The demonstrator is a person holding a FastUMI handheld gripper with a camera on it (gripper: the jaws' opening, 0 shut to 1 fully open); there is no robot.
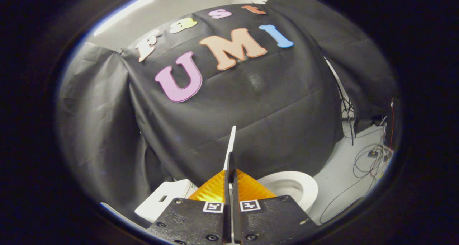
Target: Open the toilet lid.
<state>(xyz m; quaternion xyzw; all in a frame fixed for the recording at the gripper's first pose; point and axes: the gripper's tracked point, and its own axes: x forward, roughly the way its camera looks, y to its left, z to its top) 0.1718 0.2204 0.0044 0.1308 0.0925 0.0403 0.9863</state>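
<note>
The gripper [230, 166] has its two fingers pressed close together on the thin white lid [231, 144], which stands edge-on between them and rises past the fingertips toward the booth's dark cloth wall [251, 105]. Only a sliver of gap shows between the fingers, and the lid's edge runs straight through it, so I take this as a pinch on the lid and not a bare closed claw.

Below and just beyond the fingers on the right, the bowl [292, 187] lies open to view, its white seat ring showing all round the near side. On the other side, close to the fingers, sits the white tank [163, 200] with a small dark slot in its top. A tangle of cables [369, 159] trails over the pale floor [337, 187] well off past the bowl.

As for progress, the job looks mostly done: the lid is lifted clear of the bowl and stands roughly upright. What seems left is to carry it the last way back so it leans near the tank, then let go. Whether it would stay up by itself now, I cannot tell.
</note>
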